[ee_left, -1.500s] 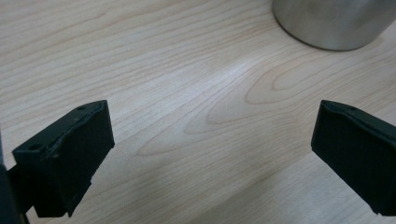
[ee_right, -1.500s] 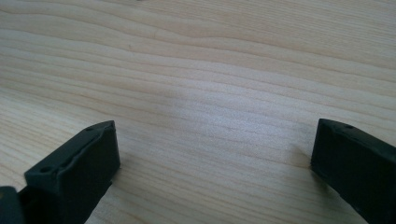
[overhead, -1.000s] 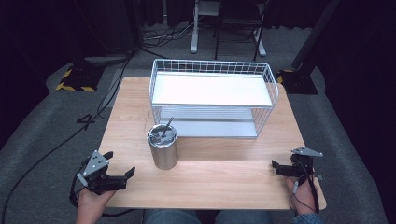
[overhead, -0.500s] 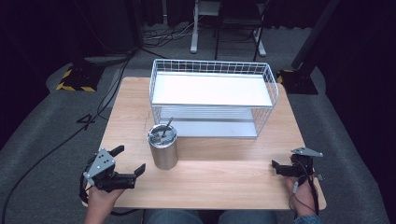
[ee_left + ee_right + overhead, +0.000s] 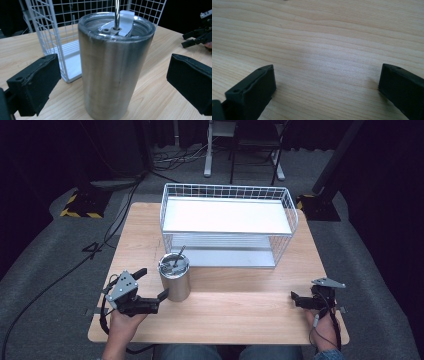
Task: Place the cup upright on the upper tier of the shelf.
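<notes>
Steel tumbler (image 5: 175, 278) is standing upright on the wooden table (image 5: 235, 312), just in front of the white wire basket (image 5: 227, 222), near the basket's front-left corner. A clear lid (image 5: 117, 23) is sitting on the tumbler and a metal straw (image 5: 178, 256) is sticking up through it, tilted.

Left gripper (image 5: 151, 285) is being held low at the tumbler's left side, jaws spread wide. In the left gripper view the tumbler (image 5: 113, 67) is being framed between the two black pads (image 5: 37, 82), gaps showing on both sides, no contact. One jaw tip is sitting just beside the tumbler wall in the high view; touching cannot be told there.

Right gripper (image 5: 298, 299) is being held at the table's front-right edge, well apart from the tumbler, jaws parted. In the right gripper view bare wood grain (image 5: 319, 50) is being seen between the spread pads (image 5: 254, 87), nothing gripped.
</notes>
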The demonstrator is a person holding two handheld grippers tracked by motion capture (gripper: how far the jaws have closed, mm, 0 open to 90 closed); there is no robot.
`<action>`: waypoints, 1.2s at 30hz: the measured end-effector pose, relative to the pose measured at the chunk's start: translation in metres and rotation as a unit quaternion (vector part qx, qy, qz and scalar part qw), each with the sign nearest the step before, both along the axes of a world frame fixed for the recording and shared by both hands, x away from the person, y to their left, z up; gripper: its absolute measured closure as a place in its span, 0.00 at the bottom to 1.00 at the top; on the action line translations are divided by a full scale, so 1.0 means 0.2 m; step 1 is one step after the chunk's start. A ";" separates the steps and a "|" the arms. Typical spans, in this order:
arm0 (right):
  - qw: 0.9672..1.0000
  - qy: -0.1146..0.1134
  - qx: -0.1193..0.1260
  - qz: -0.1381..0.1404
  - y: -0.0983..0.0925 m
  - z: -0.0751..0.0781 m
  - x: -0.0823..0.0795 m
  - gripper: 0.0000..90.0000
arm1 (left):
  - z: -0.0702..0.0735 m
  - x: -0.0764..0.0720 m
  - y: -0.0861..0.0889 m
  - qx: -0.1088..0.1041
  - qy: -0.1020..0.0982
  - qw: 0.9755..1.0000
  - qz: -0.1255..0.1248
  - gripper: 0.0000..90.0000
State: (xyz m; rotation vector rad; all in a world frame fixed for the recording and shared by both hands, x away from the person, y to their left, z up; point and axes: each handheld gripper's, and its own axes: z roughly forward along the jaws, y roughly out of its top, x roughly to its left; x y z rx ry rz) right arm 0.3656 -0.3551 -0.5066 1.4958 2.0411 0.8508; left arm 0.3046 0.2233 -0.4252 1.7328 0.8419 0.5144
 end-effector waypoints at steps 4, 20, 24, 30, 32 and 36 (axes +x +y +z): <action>1.000 0.000 0.000 0.000 0.00 0.00 0.00 0.01 | 0.00 0.03 -0.03 -0.006 -0.002 1.000 -0.008 0.00; 1.000 0.000 0.000 0.000 0.00 0.00 0.00 0.01 | -0.01 0.14 -0.13 -0.017 -0.001 1.000 -0.016 0.00; 1.000 0.000 0.000 0.000 0.00 0.00 0.00 0.01 | -0.03 0.17 -0.14 -0.018 0.002 1.000 -0.013 0.00; 1.000 0.000 0.000 0.000 0.00 0.00 0.00 0.01 | -0.06 0.21 -0.15 -0.022 0.008 1.000 -0.016 0.00; 1.000 0.000 0.000 -0.002 0.00 0.00 0.00 0.01 | -0.07 0.22 -0.16 -0.022 0.011 1.000 -0.017 0.00; 1.000 -0.001 0.000 -0.002 0.00 0.00 0.00 0.01 | -0.09 0.24 -0.18 -0.030 0.011 0.999 -0.019 0.00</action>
